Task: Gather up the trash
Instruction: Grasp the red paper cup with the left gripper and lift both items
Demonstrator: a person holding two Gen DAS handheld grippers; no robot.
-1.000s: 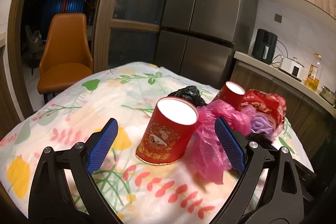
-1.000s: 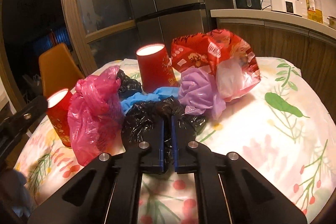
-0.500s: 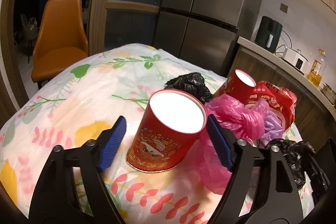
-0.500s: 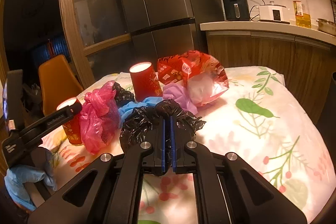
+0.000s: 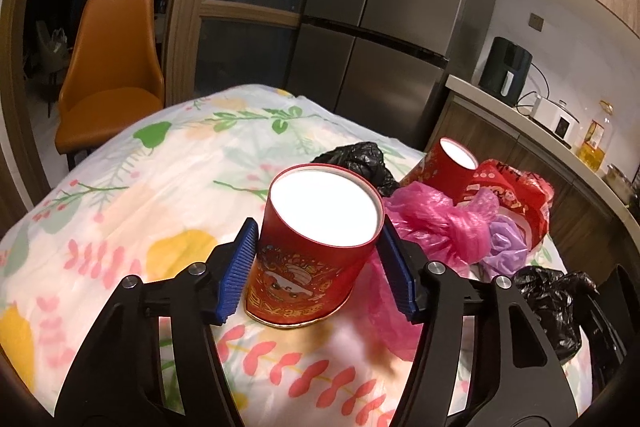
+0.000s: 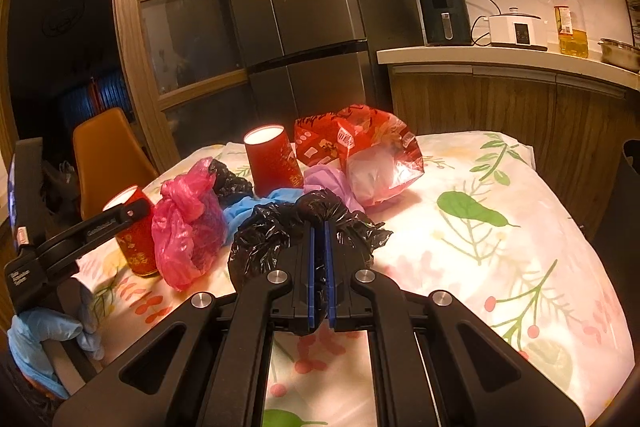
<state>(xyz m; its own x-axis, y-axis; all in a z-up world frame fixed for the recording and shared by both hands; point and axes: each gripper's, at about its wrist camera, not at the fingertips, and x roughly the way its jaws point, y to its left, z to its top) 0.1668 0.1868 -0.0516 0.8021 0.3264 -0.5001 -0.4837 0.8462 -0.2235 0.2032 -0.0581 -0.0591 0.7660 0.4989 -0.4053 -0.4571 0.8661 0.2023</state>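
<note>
Collection stood at an early stage. The right claw [image 6: 319, 267] was clenched on a crumpled black bag [image 6: 276, 239], held just above the floral tabletop [image 6: 500, 227] and not yet carried to any bin; no bin could be identified with certainty. The left claw [image 5: 318, 267] was spread around the near red cup [image 5: 316, 243], its blue pads at or very near the cup wall on both sides; whether they pressed could not be told, and the cup's base rested on the tabletop.

Remaining beside that cup: a pink bag [image 5: 436, 227] touching its right side, a second black bag [image 5: 356, 163] behind it, a second red cup [image 5: 452, 167] further back, and beyond the pink bag a purple bag [image 5: 506, 243], a red printed wrapper [image 5: 516, 187] and a blue item [image 6: 260, 207].

Obstruction, as judged: the pink bag crowded the left claw's right finger and could be dragged along. An orange chair [image 5: 112, 75] stood well apart from the cup.
</note>
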